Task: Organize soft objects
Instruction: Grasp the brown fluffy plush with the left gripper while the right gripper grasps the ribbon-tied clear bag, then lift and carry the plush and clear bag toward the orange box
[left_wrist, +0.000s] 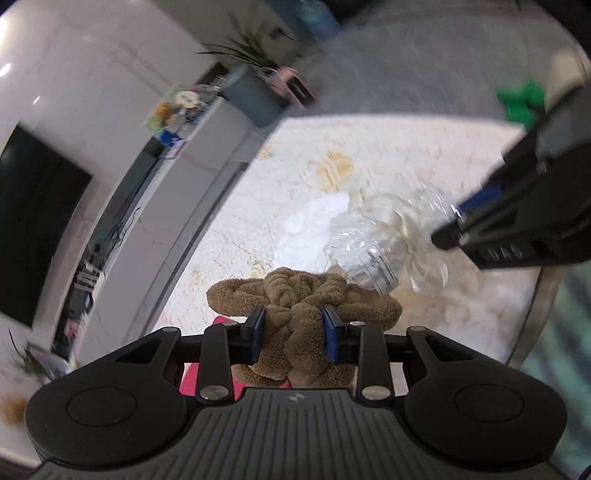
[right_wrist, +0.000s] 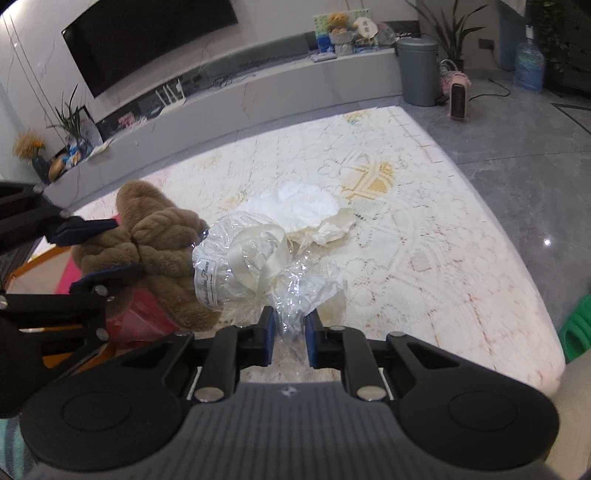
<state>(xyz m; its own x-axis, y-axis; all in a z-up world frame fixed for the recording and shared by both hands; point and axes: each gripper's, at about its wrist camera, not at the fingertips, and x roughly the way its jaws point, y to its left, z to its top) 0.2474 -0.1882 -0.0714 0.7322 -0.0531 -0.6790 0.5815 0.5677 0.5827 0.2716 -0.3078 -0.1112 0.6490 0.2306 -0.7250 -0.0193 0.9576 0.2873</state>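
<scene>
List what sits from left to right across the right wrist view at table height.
left gripper → brown plush toy → clear plastic wrap with ribbon → white cloth → green thing at the edge

The right gripper (right_wrist: 290, 326) pinches the crinkled end of a clear plastic bag (right_wrist: 258, 269) with cream ribbon inside, its blue pads pressed on the film. From the left, the left gripper (right_wrist: 96, 254) clamps a brown plush toy (right_wrist: 155, 243), which touches the bag's labelled end. Both hang above a table with a pale lace cloth (right_wrist: 424, 240). A white crumpled cloth (right_wrist: 303, 206) lies on it just behind the bag. Beyond, a black television (right_wrist: 147, 40) hangs over a long low shelf, with a grey bin (right_wrist: 417, 70) and a small pink heater (right_wrist: 458, 96) on the floor.
</scene>
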